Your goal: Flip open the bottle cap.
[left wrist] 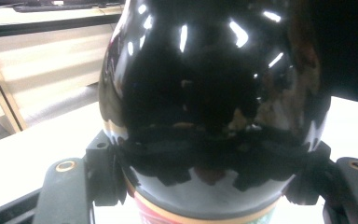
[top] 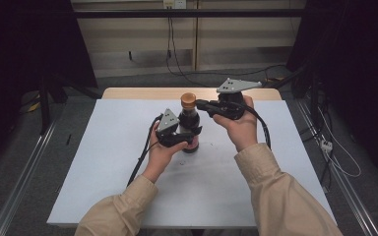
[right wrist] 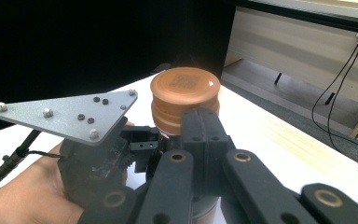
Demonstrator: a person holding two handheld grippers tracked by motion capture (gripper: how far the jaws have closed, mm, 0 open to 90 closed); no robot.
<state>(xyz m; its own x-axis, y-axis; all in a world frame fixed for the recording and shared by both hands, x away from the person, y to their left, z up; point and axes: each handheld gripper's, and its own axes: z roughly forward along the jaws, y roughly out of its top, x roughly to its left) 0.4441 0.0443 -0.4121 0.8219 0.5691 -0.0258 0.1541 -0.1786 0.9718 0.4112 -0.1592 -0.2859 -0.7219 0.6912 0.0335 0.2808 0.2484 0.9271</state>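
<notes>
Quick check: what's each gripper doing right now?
Left gripper: shut on the bottle, around its body.
Right gripper: shut, jaws together, tips at the cap.

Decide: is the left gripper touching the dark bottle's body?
Touching. In the left gripper view, the left gripper has both jaws pressed against the sides of the dark bottle, with no gap showing at either side.

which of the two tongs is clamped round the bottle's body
The left tongs, gripping the dark bottle at its wide belly. The right tongs sit higher, by the brown cap.
</notes>
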